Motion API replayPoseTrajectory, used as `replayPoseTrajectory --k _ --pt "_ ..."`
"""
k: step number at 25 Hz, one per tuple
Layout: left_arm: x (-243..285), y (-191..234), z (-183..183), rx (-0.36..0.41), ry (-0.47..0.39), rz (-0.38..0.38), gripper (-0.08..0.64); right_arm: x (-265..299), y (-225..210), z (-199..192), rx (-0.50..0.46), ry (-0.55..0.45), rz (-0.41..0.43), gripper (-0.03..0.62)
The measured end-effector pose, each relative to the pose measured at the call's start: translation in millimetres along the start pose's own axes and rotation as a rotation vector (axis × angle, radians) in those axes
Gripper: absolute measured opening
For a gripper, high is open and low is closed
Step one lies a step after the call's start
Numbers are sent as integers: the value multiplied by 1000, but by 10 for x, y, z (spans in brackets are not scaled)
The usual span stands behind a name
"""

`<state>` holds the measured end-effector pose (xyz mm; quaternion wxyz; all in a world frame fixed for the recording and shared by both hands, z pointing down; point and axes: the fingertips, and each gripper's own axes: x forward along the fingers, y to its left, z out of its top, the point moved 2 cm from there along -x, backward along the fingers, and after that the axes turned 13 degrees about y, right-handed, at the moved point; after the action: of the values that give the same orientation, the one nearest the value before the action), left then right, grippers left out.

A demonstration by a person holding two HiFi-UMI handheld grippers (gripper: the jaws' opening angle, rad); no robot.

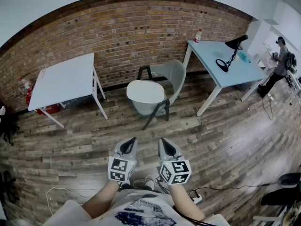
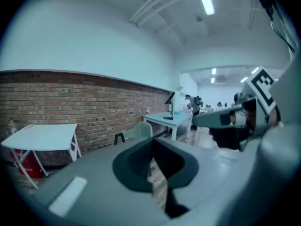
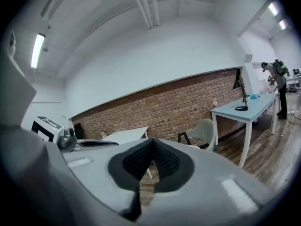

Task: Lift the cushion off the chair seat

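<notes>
The cushion (image 1: 145, 91), seemingly the pale pad, lies on the chair (image 1: 176, 74) seat, well apart from left gripper (image 1: 132, 141) and right gripper (image 1: 162, 141), fingers (image 3: 136, 164) clenched empty; step closer, open them, grip its near edge.

Back: brick wall (image 1: 127, 32)
Left: white desk (image 1: 66, 79) near the wall
Right: blue desk (image 1: 221, 67) bearing black lamp (image 1: 233, 48) and bottle (image 1: 198, 36)
Far right: person (image 1: 278, 65) standing
Underfoot: wooden floor (image 1: 225, 140)
</notes>
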<state>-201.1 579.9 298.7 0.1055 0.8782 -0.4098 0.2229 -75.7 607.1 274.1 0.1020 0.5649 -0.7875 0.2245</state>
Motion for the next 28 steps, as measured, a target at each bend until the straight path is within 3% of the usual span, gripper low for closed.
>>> replayPoseTrajectory --k 13,28 --pt "100 -175 41 -5 -5 25 -9 -9 -331 23 30 -14 16 -3" --pt "718 225 164 -9 35 -22 -9 614 -592 178 62 41 -5 -3"
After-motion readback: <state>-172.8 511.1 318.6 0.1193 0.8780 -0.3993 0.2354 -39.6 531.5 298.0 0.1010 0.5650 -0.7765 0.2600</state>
